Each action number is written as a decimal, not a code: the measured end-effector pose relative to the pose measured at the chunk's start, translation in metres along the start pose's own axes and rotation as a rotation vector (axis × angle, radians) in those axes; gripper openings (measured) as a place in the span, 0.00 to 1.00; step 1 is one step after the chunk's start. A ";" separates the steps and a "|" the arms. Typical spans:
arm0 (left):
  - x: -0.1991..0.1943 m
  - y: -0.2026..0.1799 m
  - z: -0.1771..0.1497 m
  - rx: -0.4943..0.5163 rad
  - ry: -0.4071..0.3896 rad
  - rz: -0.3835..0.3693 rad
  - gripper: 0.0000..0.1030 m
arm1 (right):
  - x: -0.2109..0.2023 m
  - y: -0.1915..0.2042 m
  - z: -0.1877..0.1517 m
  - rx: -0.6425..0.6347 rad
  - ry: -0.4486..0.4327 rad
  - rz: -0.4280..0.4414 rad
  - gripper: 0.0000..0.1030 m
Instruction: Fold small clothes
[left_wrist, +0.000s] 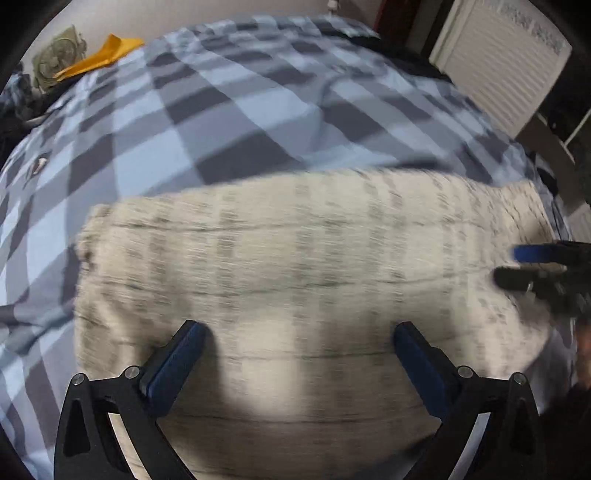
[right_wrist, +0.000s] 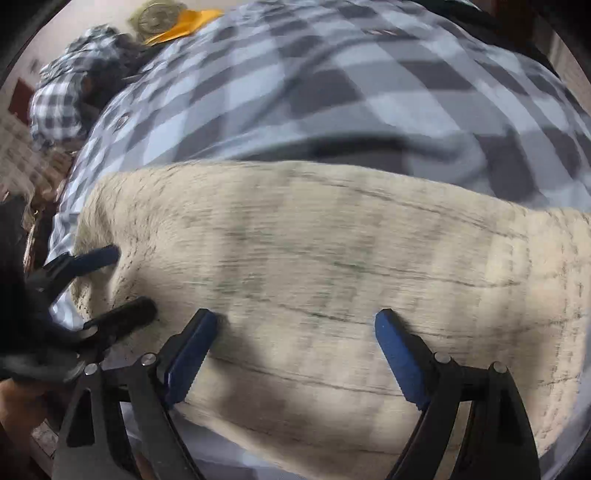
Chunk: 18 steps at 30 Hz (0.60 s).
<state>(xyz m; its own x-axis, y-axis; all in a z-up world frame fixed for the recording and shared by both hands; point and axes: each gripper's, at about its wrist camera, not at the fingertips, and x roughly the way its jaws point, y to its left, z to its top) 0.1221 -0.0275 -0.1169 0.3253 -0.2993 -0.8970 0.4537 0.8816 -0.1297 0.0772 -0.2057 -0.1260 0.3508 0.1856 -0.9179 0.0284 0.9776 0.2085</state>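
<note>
Left wrist view: left tool (left_wrist: 299, 334) spread wide over blurred cream patterned knit cloth (left_wrist: 295, 258) lying on blue-grey checked bed cover (left_wrist: 207, 110); right tool (right_wrist: 295, 326) likewise spread, cloth's near edge cut off.

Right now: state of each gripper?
Left gripper: open, holding nothing, above the beige cloth.
Right gripper: open, holding nothing, above the same cloth.

Nothing readable here tbh. Both views are motion-blurred, and the small dark mark on the checked bedspread (left_wrist: 229, 122) at far left is too tiny to make out.
</note>
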 end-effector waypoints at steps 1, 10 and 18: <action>-0.002 0.010 0.001 -0.019 -0.009 0.052 1.00 | -0.002 -0.011 -0.001 0.027 0.015 -0.084 0.84; -0.023 0.148 -0.023 -0.412 0.084 0.347 1.00 | -0.055 -0.161 -0.035 0.494 0.084 -0.306 0.75; -0.074 0.026 0.027 0.008 -0.275 0.341 1.00 | -0.114 -0.183 -0.054 0.611 -0.122 -0.342 0.77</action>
<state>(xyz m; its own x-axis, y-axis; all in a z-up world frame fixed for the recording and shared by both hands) 0.1325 0.0081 -0.0427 0.6660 -0.0788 -0.7418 0.2881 0.9444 0.1583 -0.0187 -0.4001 -0.0779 0.3300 -0.1693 -0.9286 0.6631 0.7417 0.1004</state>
